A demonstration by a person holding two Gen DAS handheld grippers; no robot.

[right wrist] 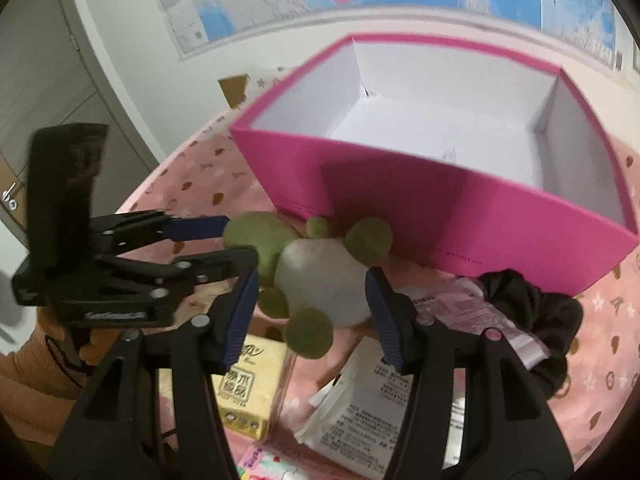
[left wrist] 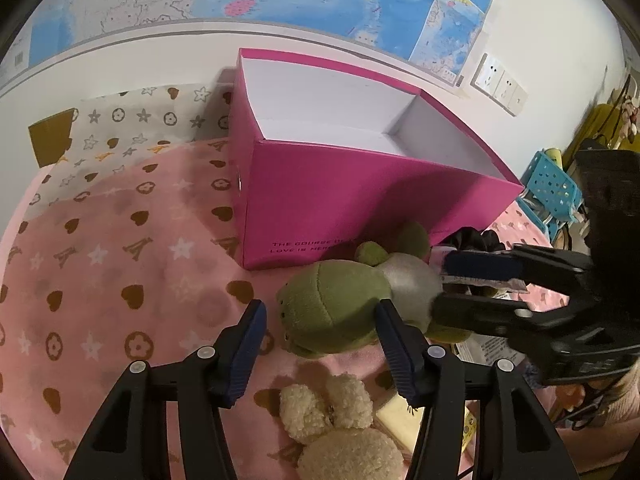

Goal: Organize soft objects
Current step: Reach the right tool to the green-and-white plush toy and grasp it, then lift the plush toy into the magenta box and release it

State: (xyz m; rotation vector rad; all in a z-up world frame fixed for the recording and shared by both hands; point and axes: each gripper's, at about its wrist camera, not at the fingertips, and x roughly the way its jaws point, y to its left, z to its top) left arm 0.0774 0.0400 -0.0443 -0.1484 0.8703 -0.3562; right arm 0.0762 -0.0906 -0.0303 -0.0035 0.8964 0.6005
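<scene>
A green turtle plush (left wrist: 332, 308) with a pale belly (right wrist: 320, 276) lies on the pink blanket in front of the pink box (left wrist: 360, 200). My left gripper (left wrist: 320, 344) straddles the turtle's head. Its right finger (left wrist: 394, 344) rests against the head, while a thin gap shows at the left finger. My right gripper (right wrist: 312, 308) comes in from the right side and is shut on the turtle's body. Each gripper shows in the other's view: the right gripper (left wrist: 440, 284), the left gripper (right wrist: 240, 240). The box (right wrist: 480, 216) is open on top, with a white inside and nothing in it.
A cream curly plush (left wrist: 344, 420) lies below my left fingers. A yellow tissue pack (right wrist: 248, 392), a white printed packet (right wrist: 360, 400), a pink packet (right wrist: 480, 316) and a black cloth (right wrist: 532, 312) lie on the blanket. A blue basket (left wrist: 552, 192) stands far right. Behind the box is a wall.
</scene>
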